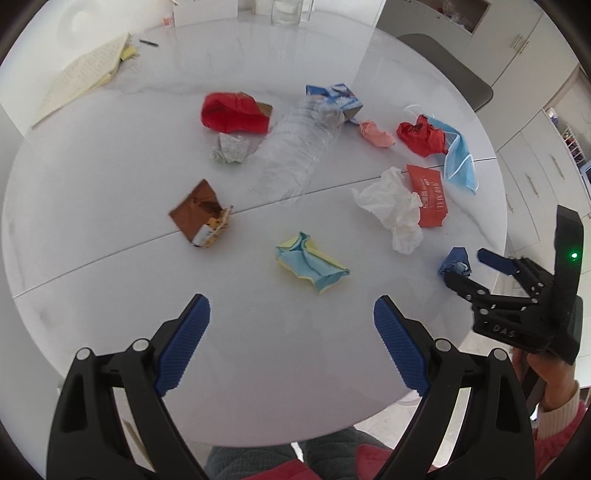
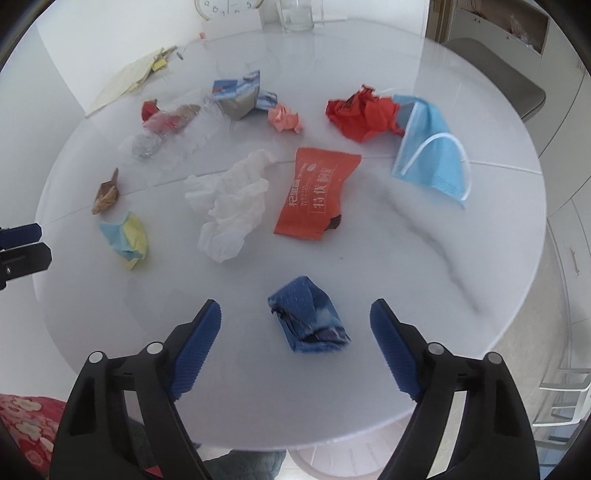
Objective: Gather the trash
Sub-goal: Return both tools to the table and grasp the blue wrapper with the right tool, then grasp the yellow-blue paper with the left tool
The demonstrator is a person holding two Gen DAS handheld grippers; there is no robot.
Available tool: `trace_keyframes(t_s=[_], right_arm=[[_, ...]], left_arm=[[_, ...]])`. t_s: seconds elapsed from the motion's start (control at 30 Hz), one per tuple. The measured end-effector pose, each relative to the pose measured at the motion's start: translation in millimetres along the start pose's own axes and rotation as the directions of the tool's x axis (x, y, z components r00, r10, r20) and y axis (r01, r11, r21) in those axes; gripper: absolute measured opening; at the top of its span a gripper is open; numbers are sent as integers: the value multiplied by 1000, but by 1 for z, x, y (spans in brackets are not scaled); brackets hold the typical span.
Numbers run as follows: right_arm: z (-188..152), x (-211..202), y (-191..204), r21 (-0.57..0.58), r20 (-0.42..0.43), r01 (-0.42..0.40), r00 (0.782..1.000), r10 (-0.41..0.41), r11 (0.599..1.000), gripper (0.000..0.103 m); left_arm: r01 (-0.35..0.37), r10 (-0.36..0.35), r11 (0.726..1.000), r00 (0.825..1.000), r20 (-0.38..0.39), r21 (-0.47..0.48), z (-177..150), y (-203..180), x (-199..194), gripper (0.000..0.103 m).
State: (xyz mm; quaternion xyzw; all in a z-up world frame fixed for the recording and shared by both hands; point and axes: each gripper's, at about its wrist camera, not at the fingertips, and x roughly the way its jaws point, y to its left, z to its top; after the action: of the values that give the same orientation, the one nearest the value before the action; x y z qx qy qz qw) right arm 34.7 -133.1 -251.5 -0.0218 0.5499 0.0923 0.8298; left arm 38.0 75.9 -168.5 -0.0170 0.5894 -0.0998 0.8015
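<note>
Trash lies scattered on a round white table point(image 1: 92, 177). My left gripper point(image 1: 291, 310) is open just short of a crumpled blue-and-yellow paper point(image 1: 310, 264). My right gripper point(image 2: 295, 314) is open with a crumpled dark blue wrapper point(image 2: 308, 314) between its fingers, and the pads do not touch it. Farther out lie a white tissue point(image 2: 229, 206), an orange packet point(image 2: 314, 192), a blue face mask point(image 2: 428, 155), red crumpled paper point(image 2: 362, 114), a pink paper ball point(image 2: 284, 118), a clear plastic bottle point(image 1: 295, 147), a red bag point(image 1: 232, 112), a brown wrapper point(image 1: 199, 214) and a blue carton point(image 1: 336, 96).
A yellowish notebook point(image 1: 77, 77) and a pen point(image 1: 147, 42) lie at the far left of the table. A glass container point(image 1: 288, 11) stands at the far edge. A grey chair point(image 1: 443, 70) is behind the table on the right, with cabinets beyond. The table's near edge runs just below both grippers.
</note>
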Motion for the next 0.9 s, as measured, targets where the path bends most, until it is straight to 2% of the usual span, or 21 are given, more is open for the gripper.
trace_keyframes(t_s=[0.2, 0.27, 0.4, 0.6, 0.7, 0.73, 0.8, 0.9], right_arm=[[-2, 10, -4, 10, -55, 1, 998, 0, 1000, 52], [-4, 11, -7, 17, -65, -9, 998, 10, 1000, 36], [-8, 8, -18, 63, -59, -52, 997, 55, 997, 35], [-10, 2, -28, 90, -51, -71, 996, 76, 993, 34], [-9, -6, -33, 105, -35, -79, 996, 84, 991, 34], [-10, -10, -36, 109, -29, -83, 996, 87, 991, 34], [-10, -15, -39, 117, -17, -91, 995, 94, 989, 34], [-10, -22, -42, 123, -4, -92, 996, 93, 988, 34]], left_arm=[[8, -8, 1000, 999, -39, 0, 9, -7, 23, 86], [1, -2, 1000, 999, -51, -10, 12, -9, 31, 86], [-48, 47, 999, 997, -55, -19, 15, -13, 45, 86], [-75, 72, 997, 994, -85, -30, 21, -18, 69, 84], [-76, 71, 996, 991, -112, -39, 23, -18, 80, 72], [-71, 65, 996, 990, -122, -50, 23, -17, 83, 65], [-84, 78, 995, 991, -111, -57, 24, -17, 83, 60], [-99, 94, 994, 990, -103, -48, 27, -17, 83, 44]])
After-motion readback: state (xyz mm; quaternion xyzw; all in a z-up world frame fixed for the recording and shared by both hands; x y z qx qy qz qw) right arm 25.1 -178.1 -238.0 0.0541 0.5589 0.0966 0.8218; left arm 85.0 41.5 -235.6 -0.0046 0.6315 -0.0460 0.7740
